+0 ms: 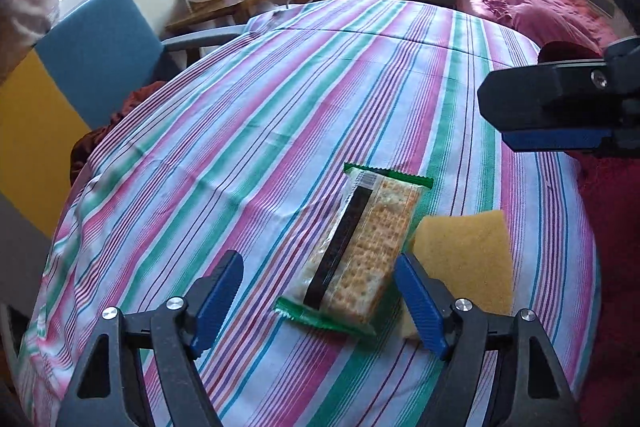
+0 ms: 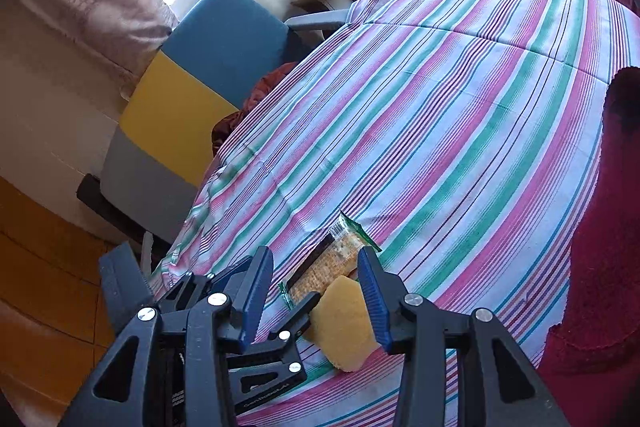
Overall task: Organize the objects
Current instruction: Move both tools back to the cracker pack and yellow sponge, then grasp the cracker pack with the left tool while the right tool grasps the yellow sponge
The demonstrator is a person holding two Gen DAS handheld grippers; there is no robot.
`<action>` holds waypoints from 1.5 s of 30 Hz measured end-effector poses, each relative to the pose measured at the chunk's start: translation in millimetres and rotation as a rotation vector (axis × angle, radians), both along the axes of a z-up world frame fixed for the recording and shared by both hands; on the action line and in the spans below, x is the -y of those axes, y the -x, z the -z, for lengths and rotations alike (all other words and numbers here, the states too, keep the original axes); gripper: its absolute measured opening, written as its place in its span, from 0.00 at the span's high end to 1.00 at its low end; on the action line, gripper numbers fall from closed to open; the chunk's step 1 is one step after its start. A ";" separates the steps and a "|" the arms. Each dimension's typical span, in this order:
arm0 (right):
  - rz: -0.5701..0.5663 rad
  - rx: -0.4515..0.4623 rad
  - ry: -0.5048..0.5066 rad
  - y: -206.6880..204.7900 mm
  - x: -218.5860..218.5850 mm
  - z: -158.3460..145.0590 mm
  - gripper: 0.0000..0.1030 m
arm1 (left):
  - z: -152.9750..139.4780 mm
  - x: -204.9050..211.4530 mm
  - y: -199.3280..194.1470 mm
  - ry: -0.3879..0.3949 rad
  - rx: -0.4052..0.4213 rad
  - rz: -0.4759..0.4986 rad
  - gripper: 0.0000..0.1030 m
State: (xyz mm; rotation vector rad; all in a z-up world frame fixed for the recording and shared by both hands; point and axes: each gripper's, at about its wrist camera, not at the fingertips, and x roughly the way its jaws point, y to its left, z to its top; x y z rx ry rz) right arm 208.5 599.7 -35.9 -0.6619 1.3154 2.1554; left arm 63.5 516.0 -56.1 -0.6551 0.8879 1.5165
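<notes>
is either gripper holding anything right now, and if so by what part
Nothing is held. The left gripper stands open around the near end of the cracker pack, pads clear of it. The right gripper is open above the sponge.

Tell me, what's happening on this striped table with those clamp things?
A person is tidying with a handheld gripper in each hand. The left gripper is open around a cracker packet lying on the striped tablecloth, without pressing it. The right gripper hangs open over a yellow sponge beside the packet. Nothing is lifted yet.
</notes>
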 end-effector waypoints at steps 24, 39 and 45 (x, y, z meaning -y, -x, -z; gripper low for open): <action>-0.017 0.083 0.019 9.5 0.0 8.6 0.57 | 13.3 88.0 48.0 -0.029 0.281 -0.490 0.53; -0.110 0.305 0.077 34.4 20.5 30.9 0.21 | 19.1 176.6 24.2 -0.125 0.234 -0.632 0.52; -0.111 0.342 0.121 46.0 14.5 40.7 0.20 | 20.2 175.5 23.6 -0.146 0.223 -0.620 0.52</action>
